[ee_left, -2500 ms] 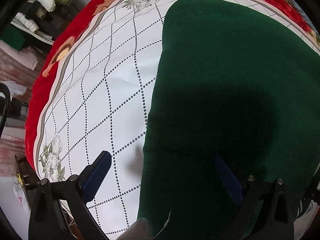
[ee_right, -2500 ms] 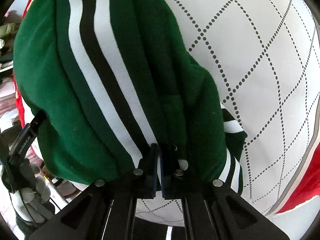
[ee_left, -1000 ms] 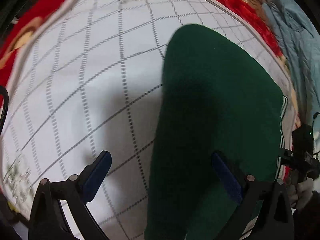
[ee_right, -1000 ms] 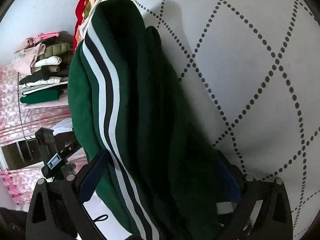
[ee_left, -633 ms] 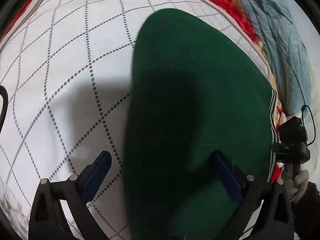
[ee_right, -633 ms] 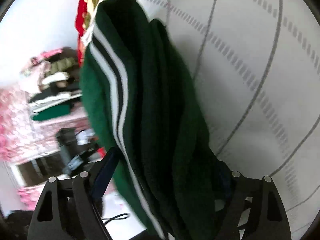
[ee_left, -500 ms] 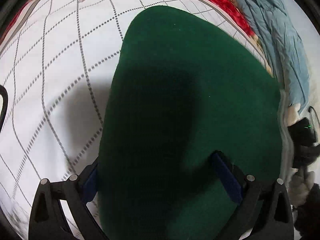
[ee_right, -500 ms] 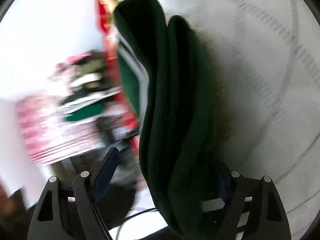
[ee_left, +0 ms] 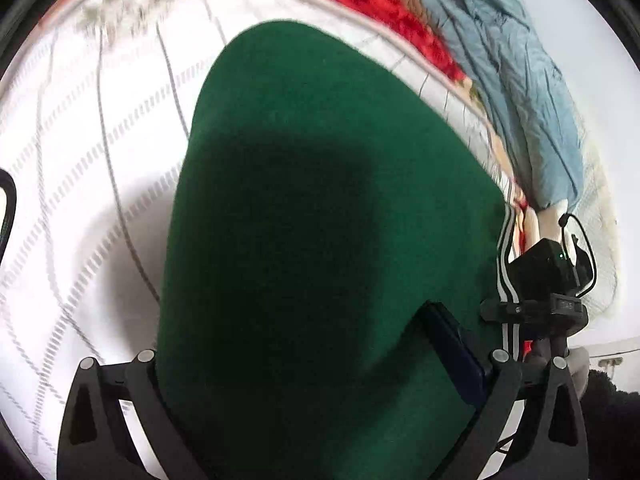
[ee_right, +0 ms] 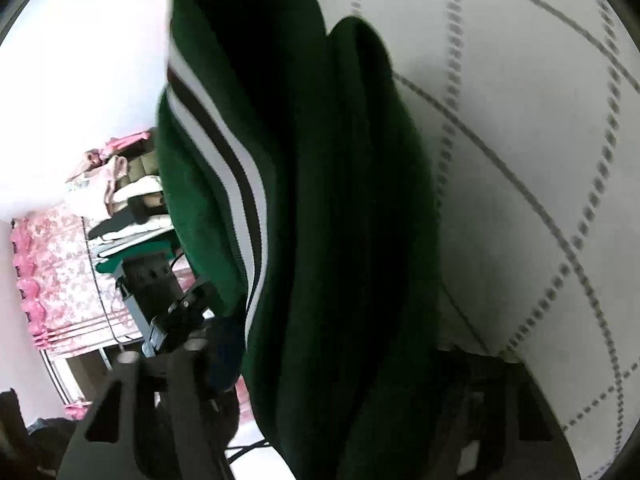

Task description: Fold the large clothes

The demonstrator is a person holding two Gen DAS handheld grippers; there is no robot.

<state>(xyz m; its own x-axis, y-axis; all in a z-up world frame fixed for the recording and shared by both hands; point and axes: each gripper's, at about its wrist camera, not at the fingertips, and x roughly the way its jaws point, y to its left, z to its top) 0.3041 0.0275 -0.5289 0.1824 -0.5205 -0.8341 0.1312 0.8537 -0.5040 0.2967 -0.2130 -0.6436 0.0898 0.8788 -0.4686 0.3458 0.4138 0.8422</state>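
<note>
I am working over a bed whose white quilted cover (ee_left: pixel 100 160), crossed by dotted diamond lines, is filling the left half of the left wrist view and the right side of the right wrist view. A red floral border (ee_left: pixel 384 12) is running along the top of the left view, with a pale blue garment (ee_left: pixel 516 92) lying beyond it at the upper right.

The folded green garment (ee_left: pixel 320 220) is taking up the centre of both views. In the right wrist view its stacked folds are standing on edge through the middle of the frame, and its white and black stripes (ee_right: pixel 236 172) are curving down the left side of the bundle.

My left hand-held gripper (ee_left: pixel 316 360) is standing wide, the green cloth lying between its fingers; the blue pad (ee_left: pixel 452 352) at the lower right is against the fabric, while the other pad is hidden behind the cloth (so I cannot tell whether it is pressing).

My right hand-held gripper (ee_right: pixel 340 364) is closing with the thick green bundle between its jaws; its fingers are mostly buried in shadow and cloth, so contact is unclear.

A shelf of stacked clothes (ee_right: pixel 120 196) is blurring at the left of the right view.
</note>
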